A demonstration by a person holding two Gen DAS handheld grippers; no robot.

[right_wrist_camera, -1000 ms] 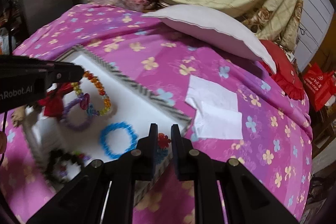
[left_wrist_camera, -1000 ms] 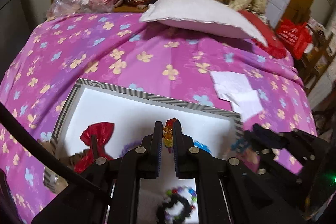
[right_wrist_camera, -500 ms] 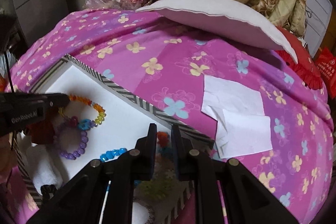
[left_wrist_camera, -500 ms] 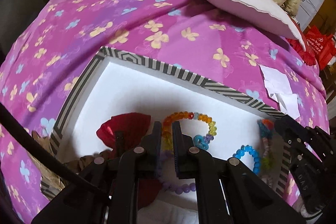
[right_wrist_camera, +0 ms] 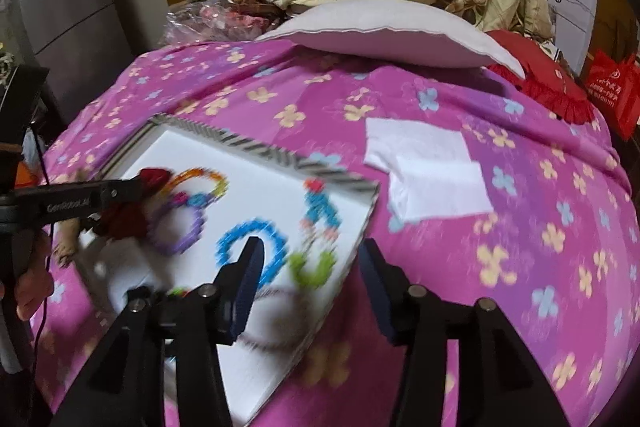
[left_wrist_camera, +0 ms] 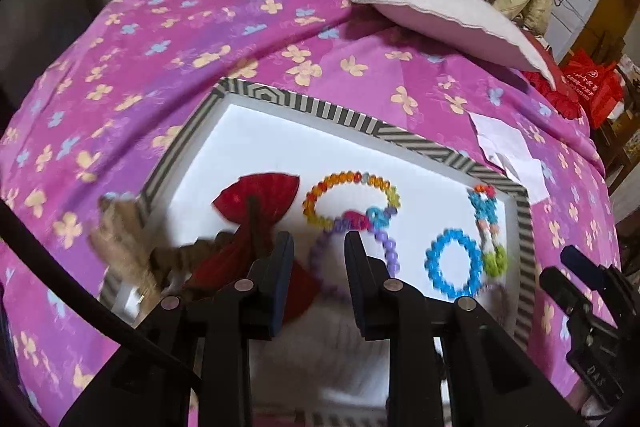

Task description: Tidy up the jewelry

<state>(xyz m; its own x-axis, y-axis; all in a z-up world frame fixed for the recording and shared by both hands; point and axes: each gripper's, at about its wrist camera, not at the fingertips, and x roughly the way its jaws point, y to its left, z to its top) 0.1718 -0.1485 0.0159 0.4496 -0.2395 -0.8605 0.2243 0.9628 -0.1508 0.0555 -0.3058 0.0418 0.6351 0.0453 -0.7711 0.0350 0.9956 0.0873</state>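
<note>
Over the striped tray (left_wrist_camera: 416, 143) my left gripper (left_wrist_camera: 318, 247) and right gripper (right_wrist_camera: 308, 259) are both opening, empty; bracelets (left_wrist_camera: 352, 199) lie spread apart inside, probably to avoid tangling.

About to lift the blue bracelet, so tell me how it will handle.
The blue bracelet is a loop of small beads, so it will probably sag rather than hold its ring shape. It looks light. The beads seem smooth, so the pads may slip; it lies flat on the white tray, unlikely to roll.
</note>
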